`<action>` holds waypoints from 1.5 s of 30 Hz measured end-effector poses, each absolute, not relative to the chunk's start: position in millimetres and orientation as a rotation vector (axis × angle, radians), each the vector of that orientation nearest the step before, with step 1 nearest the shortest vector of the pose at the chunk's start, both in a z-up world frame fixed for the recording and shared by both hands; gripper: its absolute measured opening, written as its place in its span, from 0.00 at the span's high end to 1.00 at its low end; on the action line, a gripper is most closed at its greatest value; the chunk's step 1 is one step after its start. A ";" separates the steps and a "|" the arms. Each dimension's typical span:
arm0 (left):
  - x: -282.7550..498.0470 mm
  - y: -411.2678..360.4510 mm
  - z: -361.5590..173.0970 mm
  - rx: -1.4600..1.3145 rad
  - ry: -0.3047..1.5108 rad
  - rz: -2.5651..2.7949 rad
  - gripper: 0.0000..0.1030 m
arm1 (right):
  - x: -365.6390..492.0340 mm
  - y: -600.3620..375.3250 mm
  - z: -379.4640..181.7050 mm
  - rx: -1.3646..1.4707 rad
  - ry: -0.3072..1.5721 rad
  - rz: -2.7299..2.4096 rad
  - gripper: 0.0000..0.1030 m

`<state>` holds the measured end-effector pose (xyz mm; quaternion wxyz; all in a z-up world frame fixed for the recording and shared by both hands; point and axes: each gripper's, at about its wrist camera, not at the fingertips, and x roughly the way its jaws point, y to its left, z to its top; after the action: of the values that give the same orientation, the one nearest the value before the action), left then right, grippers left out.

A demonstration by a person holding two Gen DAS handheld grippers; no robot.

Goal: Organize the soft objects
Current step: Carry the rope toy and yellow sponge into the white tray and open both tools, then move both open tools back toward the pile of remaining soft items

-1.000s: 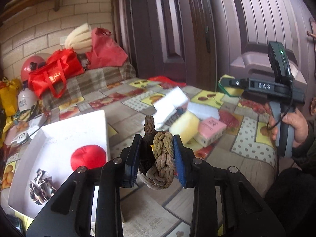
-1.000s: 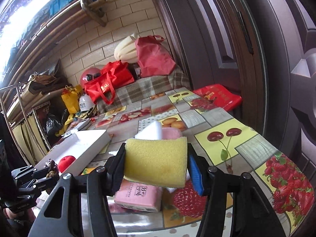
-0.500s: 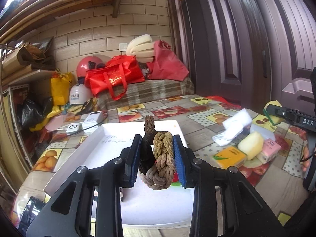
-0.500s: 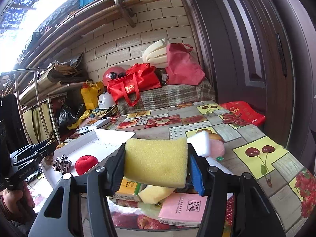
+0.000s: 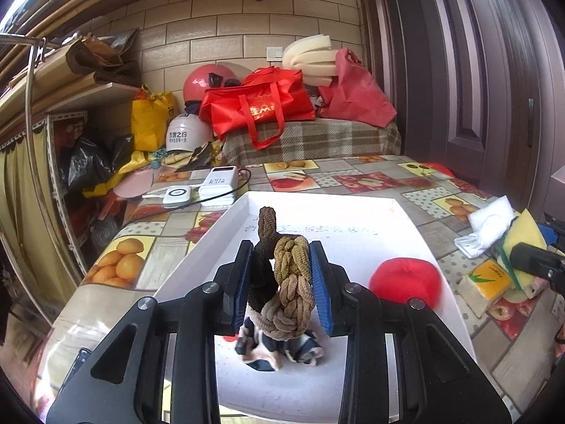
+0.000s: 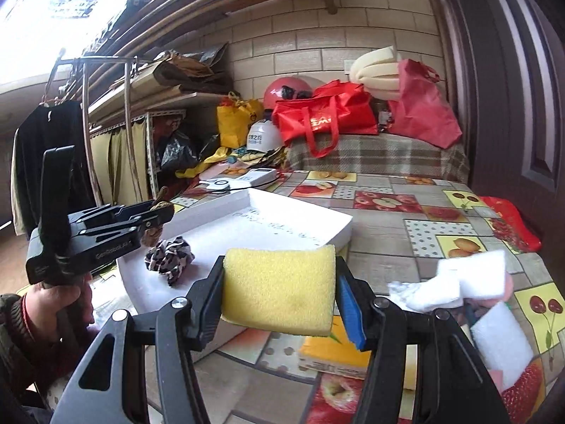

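— So, what does the left gripper [image 5: 280, 282] have between its pads?

— A knotted rope toy [image 5: 282, 279], part dark brown, part tan, part grey. The blue pads press on it from both sides, so the grip is firm. It hangs above the white tray [image 5: 353, 219], which lies on a table [image 5: 370, 180] covered in a fruit-patterned cloth.

— And what lies in the tray itself?

— A red plush ball [image 5: 404, 281] toward the right side, and a black-and-white patterned scrunchie [image 5: 279, 348] directly under the held rope toy. From the right wrist view the scrunchie [image 6: 169, 256] sits near the tray's [image 6: 303, 215] near left corner, with the left gripper [image 6: 160, 217] just above and behind it, held by a hand [image 6: 53, 302] in a dark sleeve.

— The right gripper?

— The right gripper [image 6: 279, 300] is clamped on a yellow sponge [image 6: 279, 296], both pads pressing its short ends. The sponge is in the air just beside the tray's right edge, above the table and not over the tray.

— What is left outside the tray?

— A loose heap to the right: white foam blocks [image 6: 473, 274], a crumpled white cloth [image 6: 416, 295], an orange packet [image 6: 332, 353] below the sponge, and something pink half hidden behind the foam. In the left wrist view the same sponge [image 5: 524, 233] shows at the far right edge.
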<state>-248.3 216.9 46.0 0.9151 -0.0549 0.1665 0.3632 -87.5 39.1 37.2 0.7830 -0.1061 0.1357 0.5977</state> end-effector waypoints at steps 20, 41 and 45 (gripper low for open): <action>-240.9 261.5 46.4 -0.208 0.351 0.716 0.69 | -124.1 138.4 -3.3 -0.479 0.607 1.559 0.45; -240.2 267.6 44.4 -0.234 0.364 0.801 0.00 | -109.5 155.5 13.4 -0.442 0.450 1.318 0.04; -247.0 272.3 45.2 -0.259 0.344 0.817 0.00 | -116.5 154.7 15.1 -0.465 0.403 1.321 0.00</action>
<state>-247.0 272.3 45.2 0.8953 -0.1250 0.1662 0.3941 -116.5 154.7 15.1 0.7462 -0.2123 0.1842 0.6035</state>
